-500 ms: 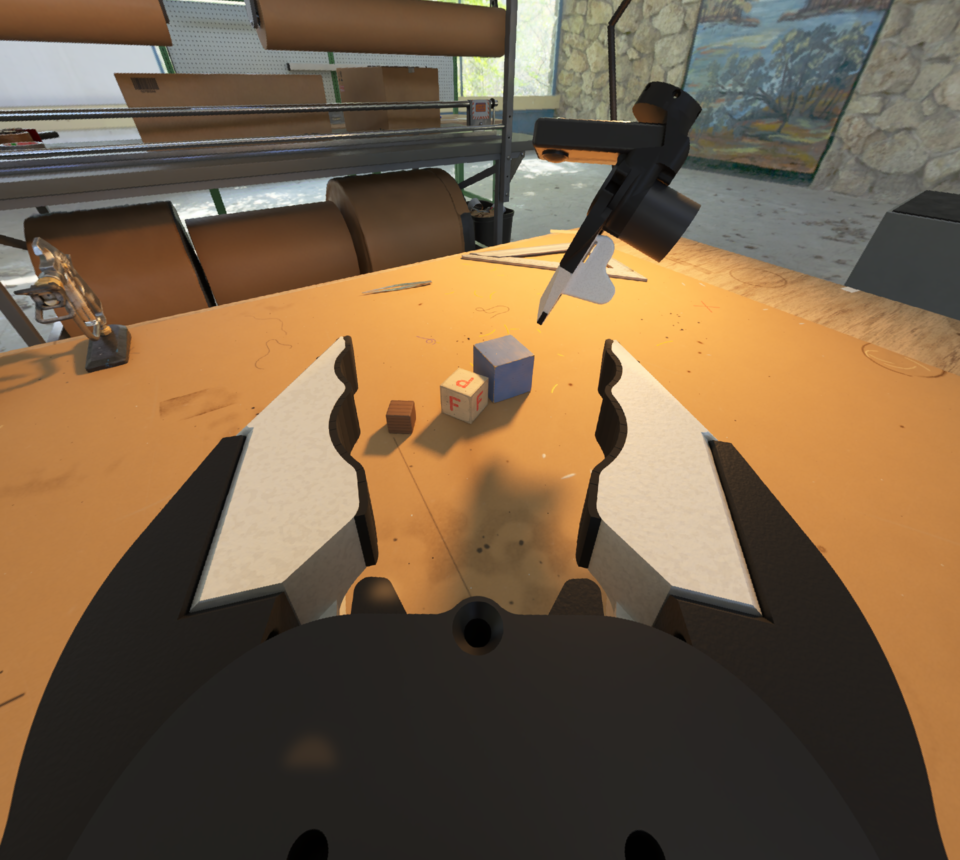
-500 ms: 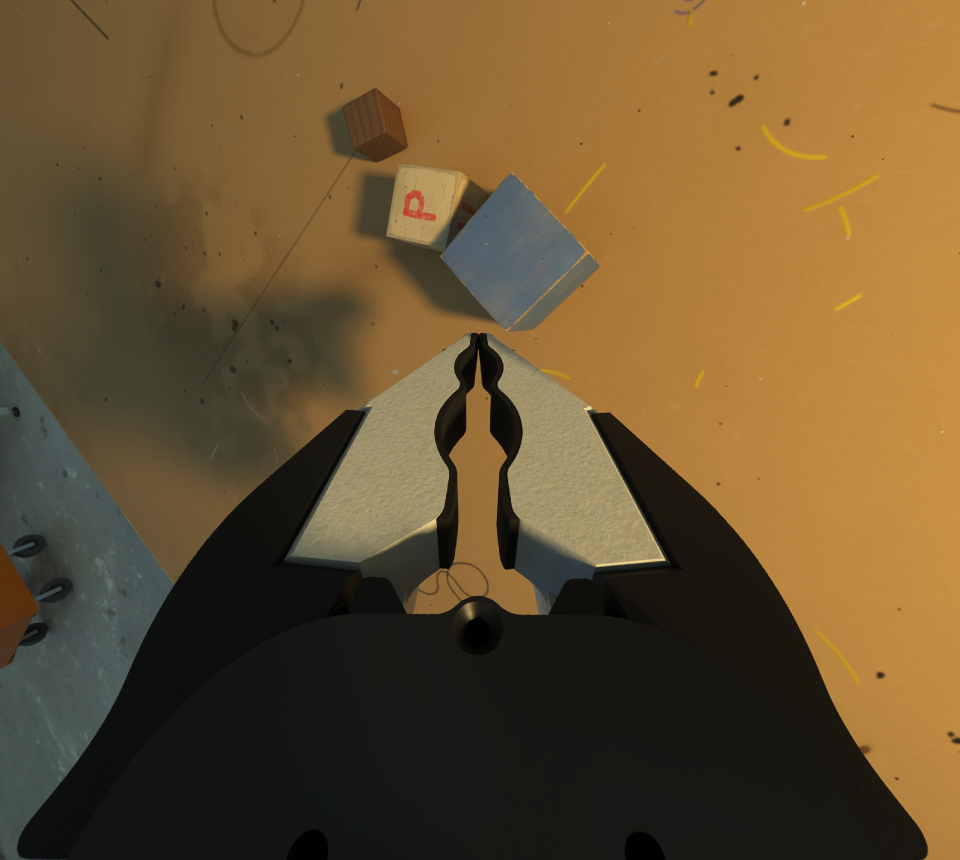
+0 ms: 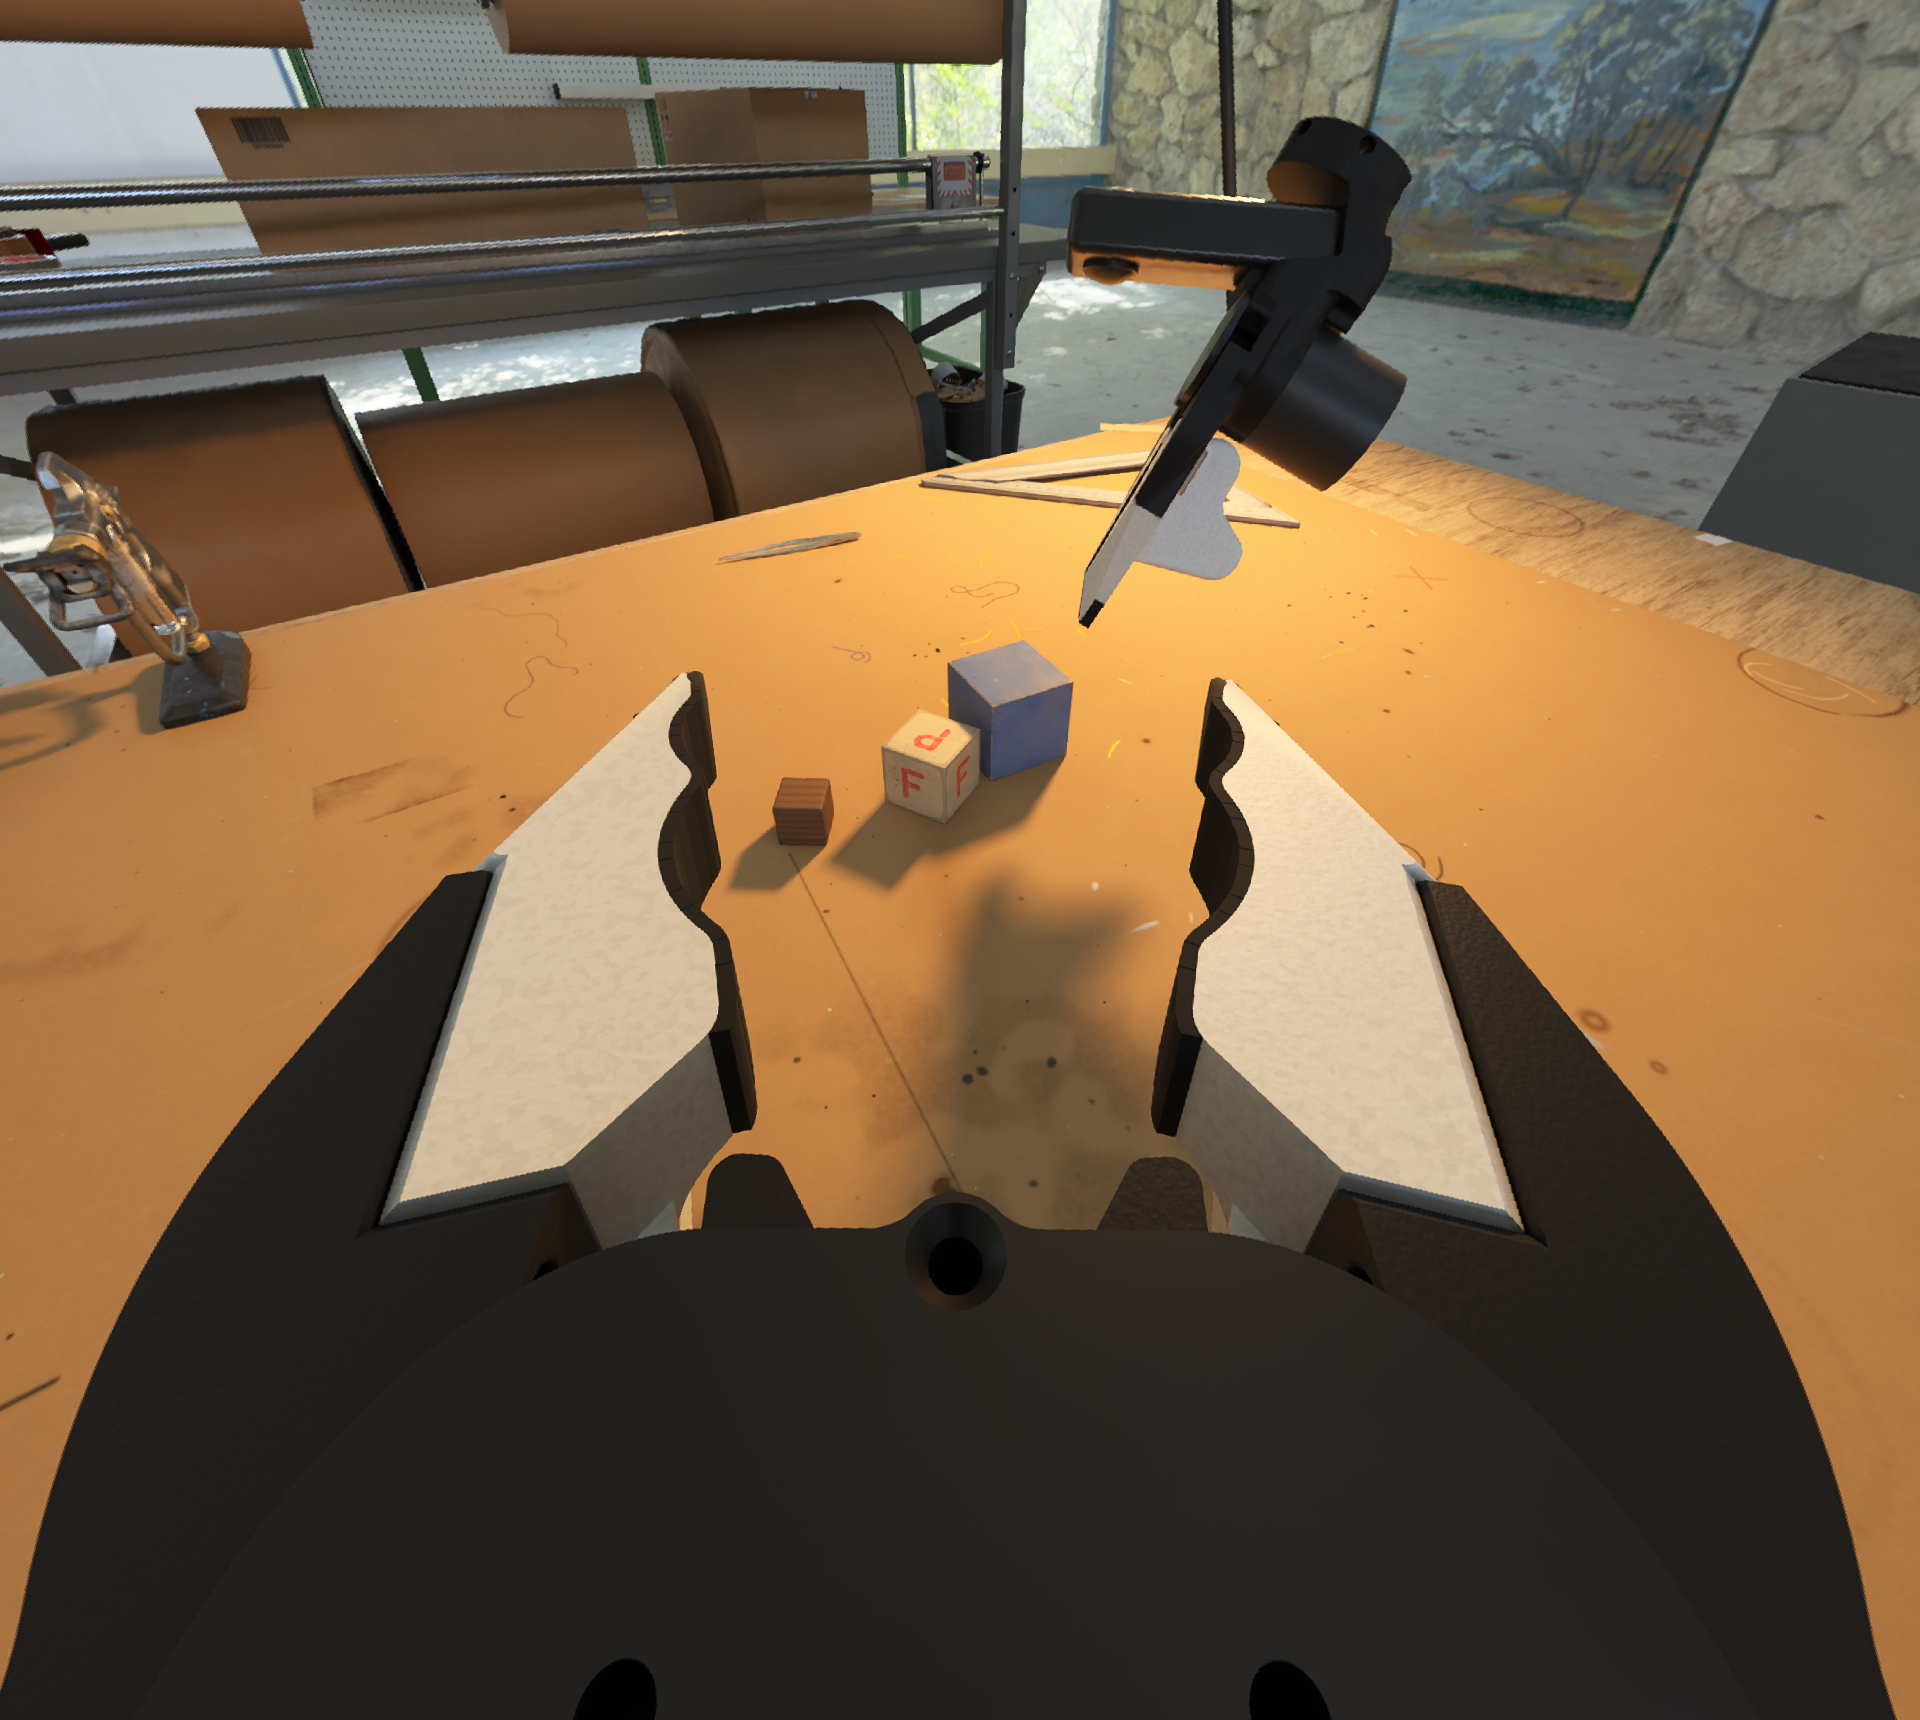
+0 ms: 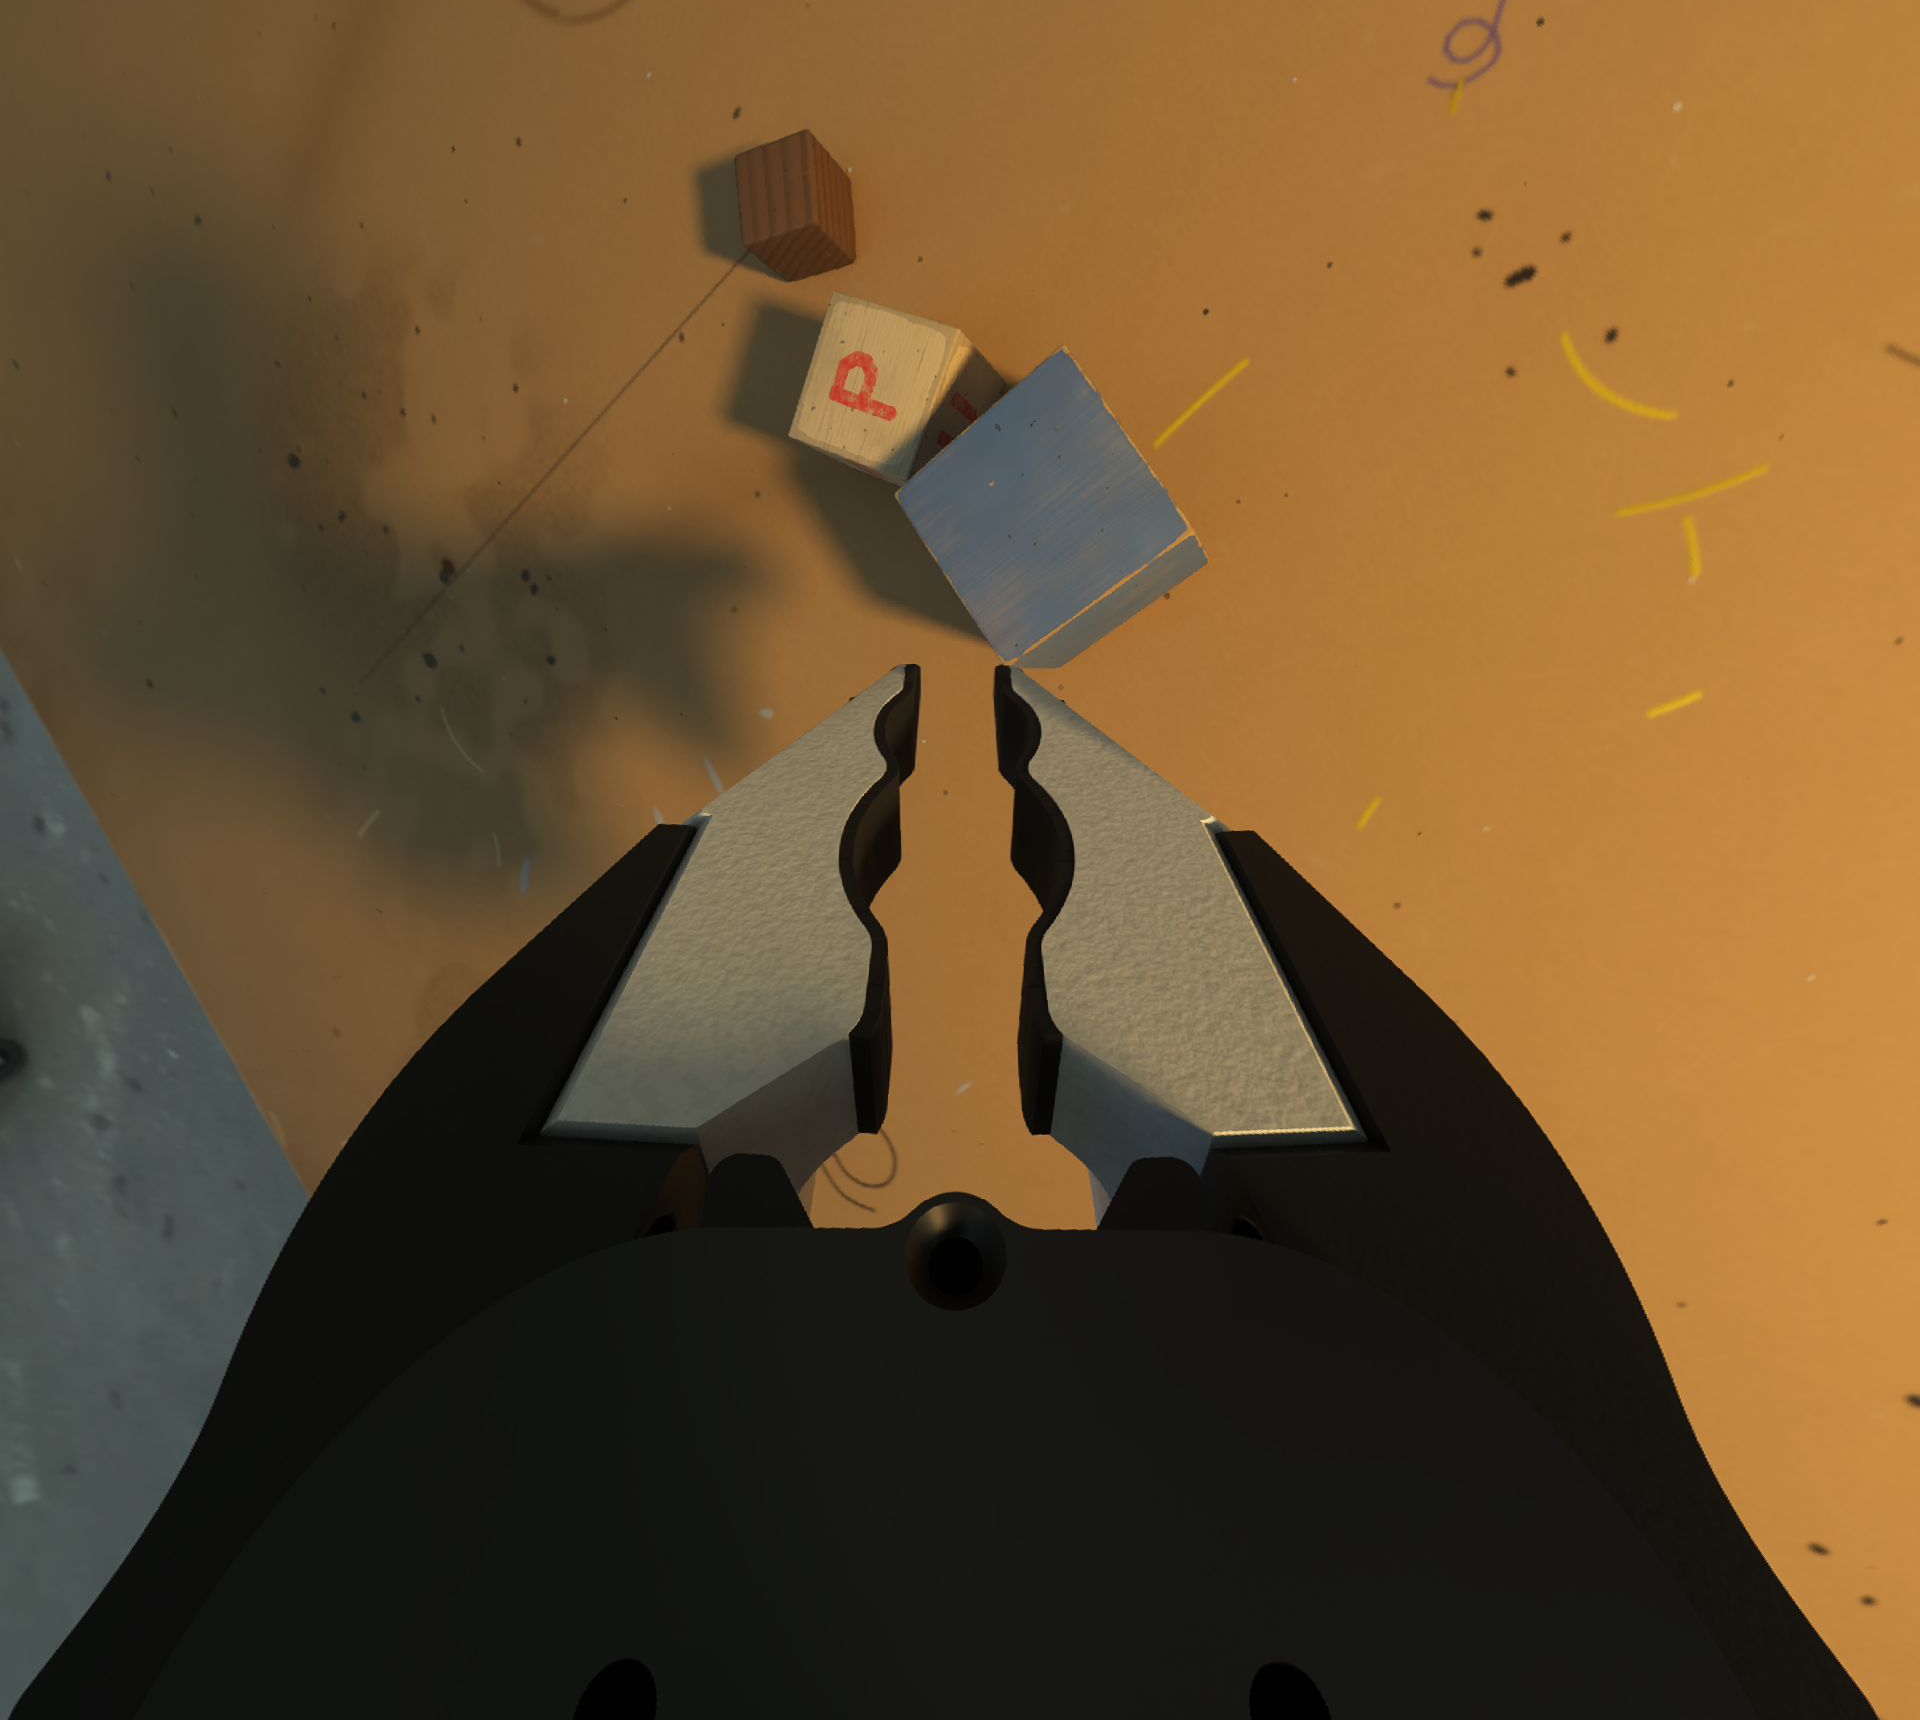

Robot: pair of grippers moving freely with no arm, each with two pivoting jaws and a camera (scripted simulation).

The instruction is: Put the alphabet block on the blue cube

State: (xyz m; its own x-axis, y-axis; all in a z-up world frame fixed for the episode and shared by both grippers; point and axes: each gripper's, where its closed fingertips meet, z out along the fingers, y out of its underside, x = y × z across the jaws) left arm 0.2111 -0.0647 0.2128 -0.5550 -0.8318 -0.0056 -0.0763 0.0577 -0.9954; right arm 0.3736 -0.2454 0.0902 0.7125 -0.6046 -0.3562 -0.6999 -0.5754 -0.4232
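Observation:
The alphabet block, pale wood with red letters, sits on the orange table, touching the blue cube just behind and right of it. Both also show in the right wrist view, the alphabet block and the blue cube. My left gripper is wide open and empty, low over the table, short of the blocks. My right gripper hangs above the table pointing down, its jaws a narrow gap apart and empty, tips just short of the blue cube. It also shows in the left wrist view.
A small brown wooden cube lies left of the alphabet block, also in the right wrist view. A clamp stand sits at the table's far left. A set square and tweezers lie farther back. Shelving with cardboard rolls stands behind.
My right gripper's jaws have parted from shut to a narrow gap. The blocks and my left gripper have not moved.

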